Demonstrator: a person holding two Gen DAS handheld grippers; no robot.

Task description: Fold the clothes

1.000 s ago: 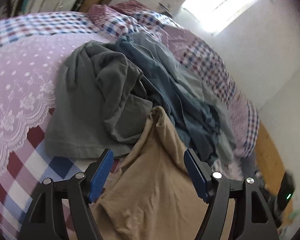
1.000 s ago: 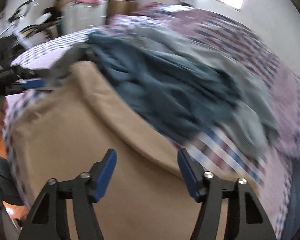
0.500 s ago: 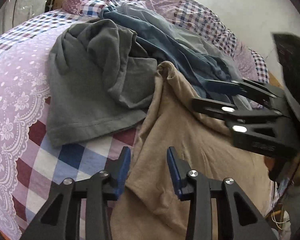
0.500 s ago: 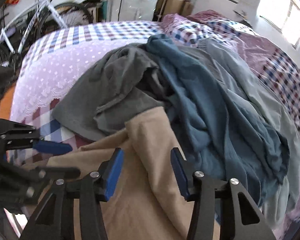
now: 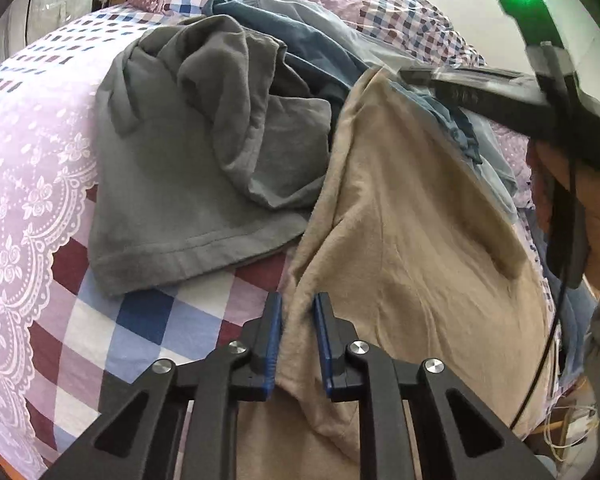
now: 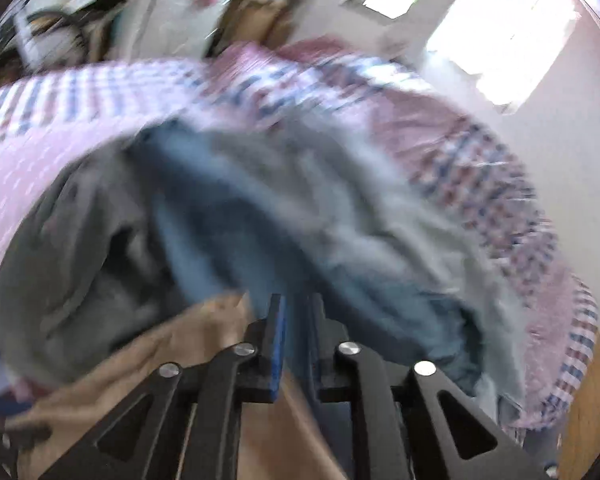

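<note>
Tan garment (image 5: 412, 248) is pinched at two edges, by left gripper (image 5: 298, 336) and right gripper (image 6: 296, 344), probably to spread it flat. Both jaws are closed on its cloth.

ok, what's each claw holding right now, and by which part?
Left claw is shut on the tan garment at its near-left edge fold. Right claw looks shut on its far corner; blurred.

No words, labels, brand marks or numbers can be read anywhere in either view.
</note>
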